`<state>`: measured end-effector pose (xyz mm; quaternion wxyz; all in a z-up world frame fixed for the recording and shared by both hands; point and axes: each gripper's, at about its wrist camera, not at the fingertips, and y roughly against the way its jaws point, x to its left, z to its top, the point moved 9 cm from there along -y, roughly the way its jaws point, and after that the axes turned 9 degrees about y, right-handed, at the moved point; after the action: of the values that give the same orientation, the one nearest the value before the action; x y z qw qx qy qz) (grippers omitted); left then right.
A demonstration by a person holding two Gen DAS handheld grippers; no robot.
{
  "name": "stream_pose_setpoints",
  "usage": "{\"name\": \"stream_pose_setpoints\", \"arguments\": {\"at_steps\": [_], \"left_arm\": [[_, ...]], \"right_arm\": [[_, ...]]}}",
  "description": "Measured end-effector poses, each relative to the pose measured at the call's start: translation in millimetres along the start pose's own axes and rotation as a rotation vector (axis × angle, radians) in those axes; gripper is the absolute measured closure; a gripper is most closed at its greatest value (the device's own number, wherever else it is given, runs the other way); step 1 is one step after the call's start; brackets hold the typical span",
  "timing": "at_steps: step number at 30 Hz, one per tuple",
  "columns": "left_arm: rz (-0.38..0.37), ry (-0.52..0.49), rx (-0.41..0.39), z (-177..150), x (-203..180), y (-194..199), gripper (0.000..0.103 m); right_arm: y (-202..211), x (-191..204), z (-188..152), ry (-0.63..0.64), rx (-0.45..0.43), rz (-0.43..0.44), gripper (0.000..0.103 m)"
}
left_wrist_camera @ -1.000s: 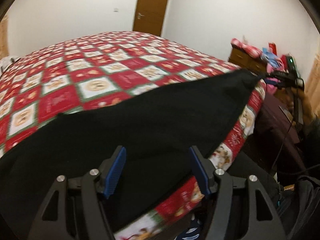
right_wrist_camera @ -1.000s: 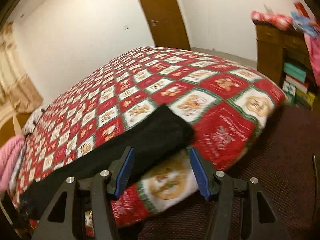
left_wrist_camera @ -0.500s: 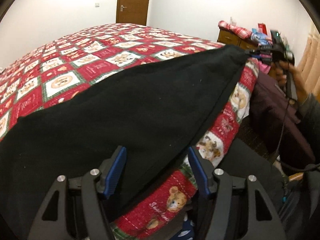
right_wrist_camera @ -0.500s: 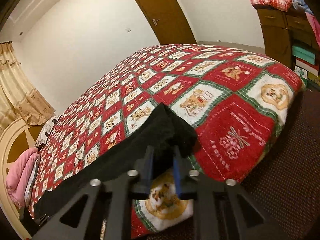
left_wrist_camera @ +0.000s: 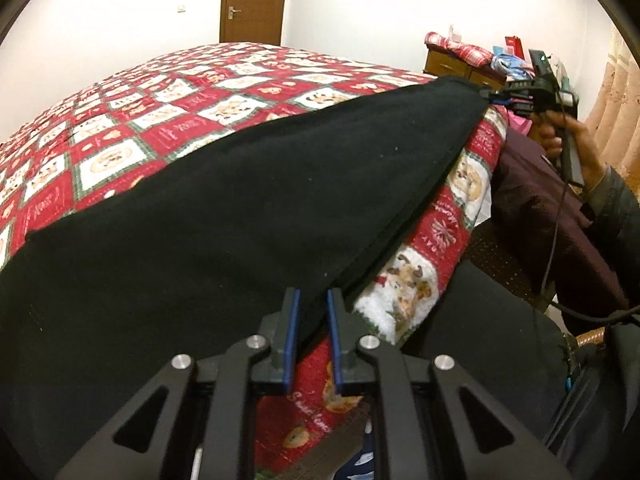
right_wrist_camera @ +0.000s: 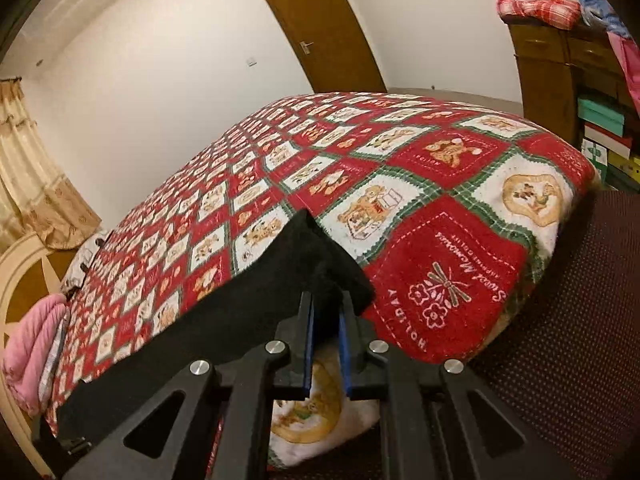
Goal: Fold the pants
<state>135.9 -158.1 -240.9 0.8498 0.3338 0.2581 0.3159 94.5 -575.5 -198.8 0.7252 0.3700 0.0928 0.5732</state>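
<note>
Black pants (left_wrist_camera: 224, 216) lie stretched along the near edge of a bed with a red and white Christmas quilt (left_wrist_camera: 168, 112). My left gripper (left_wrist_camera: 312, 300) is shut on the pants' near edge at one end. My right gripper (right_wrist_camera: 326, 304) is shut on the corner of the pants (right_wrist_camera: 312, 264) at the other end; it also shows far right in the left wrist view (left_wrist_camera: 496, 98), held by a hand. The cloth runs taut between the two grippers.
A brown door (right_wrist_camera: 320, 28) stands in the far white wall. A wooden dresser (right_wrist_camera: 548, 64) with clothes and boxes stands right of the bed. A pink bundle (right_wrist_camera: 28, 340) lies at the bed's left end. Dark carpet (right_wrist_camera: 560, 320) lies below the bed edge.
Both grippers have closed: the right one shut on the pants' corner about half a second ago, the left one just now on the near edge. The pants are now pulled taut.
</note>
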Motion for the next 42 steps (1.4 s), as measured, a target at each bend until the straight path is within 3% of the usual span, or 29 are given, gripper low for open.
{"name": "stream_pose_setpoints", "arguments": {"at_steps": [1, 4, 7, 10, 13, 16, 17, 19, 22, 25, 27, 31, 35, 42], "left_arm": [[-0.003, 0.002, -0.001, 0, 0, 1, 0.088], [-0.003, -0.016, -0.012, 2, -5, 7, 0.088], [0.011, -0.022, -0.045, 5, -7, 18, 0.085], [0.041, 0.002, -0.082, 9, 0, 28, 0.085], [0.104, 0.032, -0.119, 12, 18, 41, 0.082], [0.176, 0.091, -0.165, 14, 48, 62, 0.059], [0.208, 0.114, -0.181, 13, 62, 69, 0.053], [0.294, 0.141, -0.204, 8, 90, 84, 0.052], [0.438, 0.225, -0.214, -6, 141, 109, 0.052], [0.658, 0.302, -0.236, -31, 199, 150, 0.052], [0.699, 0.393, -0.265, -47, 224, 173, 0.052], [0.716, 0.569, -0.312, -84, 265, 212, 0.052], [0.626, 0.757, -0.367, -116, 284, 238, 0.052], [0.490, 0.914, -0.347, -138, 271, 229, 0.052]], "right_arm": [[3, 0, 3, 0.000, -0.011, -0.012, 0.081], [19, -9, 15, 0.001, -0.075, -0.096, 0.036], [42, -14, 25, 0.004, -0.146, -0.174, 0.035], [53, 18, 30, 0.090, -0.186, -0.141, 0.035], [53, 79, 24, 0.219, -0.178, -0.027, 0.035], [39, 153, -3, 0.360, -0.100, 0.140, 0.035], [32, 181, -18, 0.401, -0.055, 0.215, 0.035], [20, 226, -46, 0.461, 0.023, 0.322, 0.035], [6, 277, -82, 0.551, 0.105, 0.403, 0.035], [-4, 322, -107, 0.616, 0.145, 0.464, 0.035], [-7, 346, -119, 0.647, 0.163, 0.500, 0.035], [-12, 393, -141, 0.707, 0.198, 0.557, 0.035], [-10, 410, -160, 0.753, 0.210, 0.569, 0.035], [-15, 404, -161, 0.718, 0.226, 0.563, 0.035]]}}
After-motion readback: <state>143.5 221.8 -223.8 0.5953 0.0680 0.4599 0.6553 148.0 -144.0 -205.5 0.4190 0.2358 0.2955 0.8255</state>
